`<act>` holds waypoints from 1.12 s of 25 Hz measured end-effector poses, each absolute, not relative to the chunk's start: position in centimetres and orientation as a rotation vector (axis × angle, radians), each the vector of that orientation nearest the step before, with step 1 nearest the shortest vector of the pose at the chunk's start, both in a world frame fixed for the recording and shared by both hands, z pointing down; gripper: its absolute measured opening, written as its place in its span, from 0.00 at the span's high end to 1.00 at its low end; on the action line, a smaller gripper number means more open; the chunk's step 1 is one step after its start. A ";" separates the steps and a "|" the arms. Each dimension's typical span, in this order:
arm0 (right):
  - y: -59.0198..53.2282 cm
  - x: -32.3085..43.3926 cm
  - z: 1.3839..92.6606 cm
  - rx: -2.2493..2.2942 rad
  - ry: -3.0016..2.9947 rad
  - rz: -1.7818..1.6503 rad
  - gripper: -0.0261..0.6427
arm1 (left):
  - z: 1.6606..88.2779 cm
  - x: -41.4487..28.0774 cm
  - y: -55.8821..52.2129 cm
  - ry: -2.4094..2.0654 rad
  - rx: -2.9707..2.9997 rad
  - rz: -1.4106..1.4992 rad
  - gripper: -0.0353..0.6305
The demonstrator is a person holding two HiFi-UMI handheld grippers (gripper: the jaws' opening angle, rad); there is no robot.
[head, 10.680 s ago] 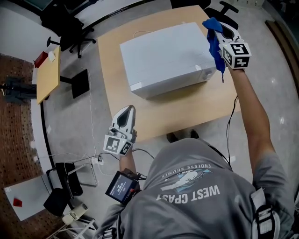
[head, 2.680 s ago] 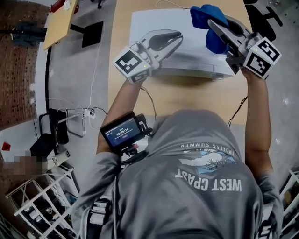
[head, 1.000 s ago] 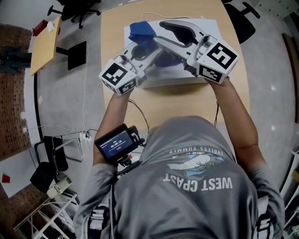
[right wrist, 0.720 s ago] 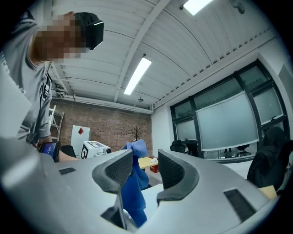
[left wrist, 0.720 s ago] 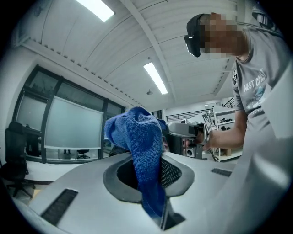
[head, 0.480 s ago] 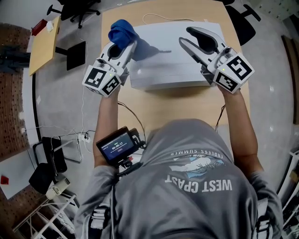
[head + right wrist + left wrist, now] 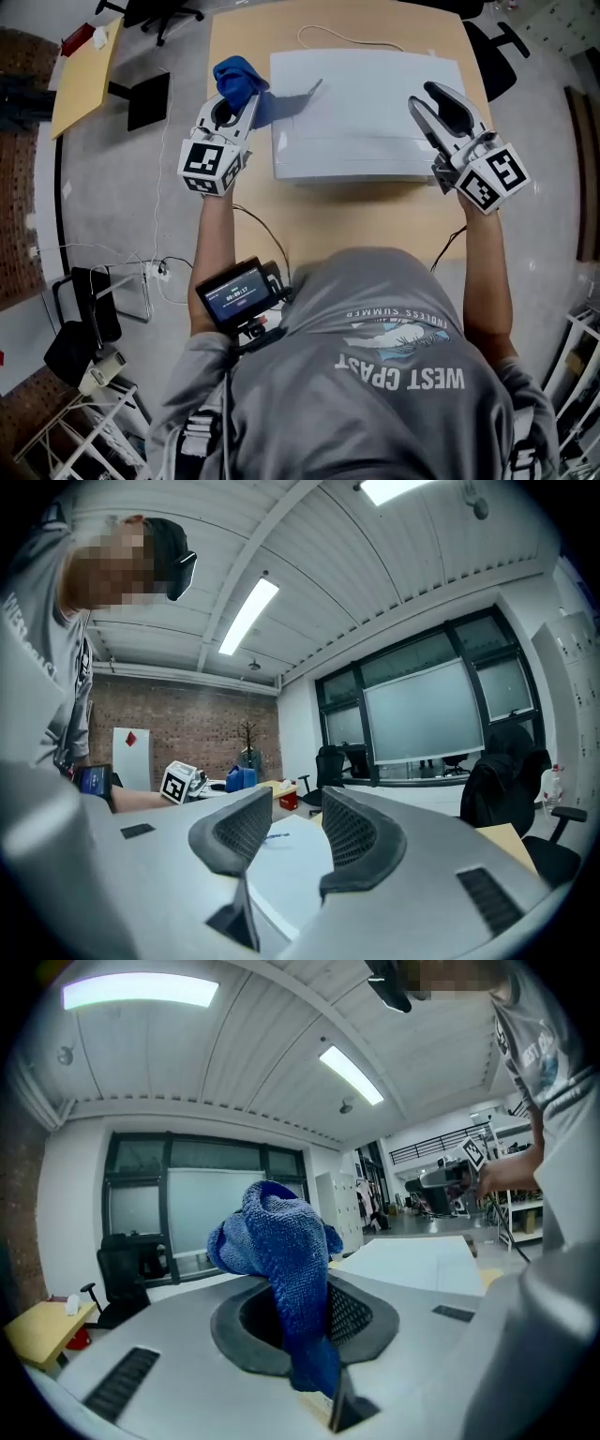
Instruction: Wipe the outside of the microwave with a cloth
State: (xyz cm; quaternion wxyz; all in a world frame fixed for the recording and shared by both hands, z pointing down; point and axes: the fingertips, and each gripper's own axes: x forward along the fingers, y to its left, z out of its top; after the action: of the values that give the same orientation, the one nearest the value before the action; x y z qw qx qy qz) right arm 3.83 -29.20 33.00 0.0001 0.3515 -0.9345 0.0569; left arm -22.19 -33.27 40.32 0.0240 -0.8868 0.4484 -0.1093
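A white microwave [image 7: 366, 117] stands on the wooden table [image 7: 375, 220]. My left gripper [image 7: 234, 94] is at its left end, level with the top's left edge, shut on a bunched blue cloth [image 7: 236, 78]. In the left gripper view the cloth [image 7: 281, 1260] fills the gap of the left gripper [image 7: 300, 1288] and bulges out past the tips. My right gripper [image 7: 429, 97] is over the microwave's right end, open and empty. In the right gripper view, the right gripper [image 7: 286, 822] has the microwave's white top [image 7: 281, 864] showing between its jaws. The cloth [image 7: 239, 778] appears far off.
A white cable [image 7: 337, 39] lies on the table behind the microwave. A small side table [image 7: 80, 80] and a black base stand on the floor to the left. An office chair [image 7: 492, 52] is at the table's right. A small screen [image 7: 234, 295] is strapped to the left forearm.
The two grippers, close together over the microwave a second ago, have drawn apart. The left one carried the cloth to the microwave's left end; the right one went to the right end.
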 end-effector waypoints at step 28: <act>-27.3 1.4 37.2 1.077 -2.753 0.274 0.70 | 64.7 -21.6 -28.2 1.233 -2.901 -0.973 0.84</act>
State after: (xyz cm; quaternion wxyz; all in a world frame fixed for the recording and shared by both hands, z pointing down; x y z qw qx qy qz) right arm 1.40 -27.35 37.24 0.0864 0.3615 -0.9238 0.0918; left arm -21.55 -28.22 64.70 -0.0785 -0.8767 0.3725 -0.2941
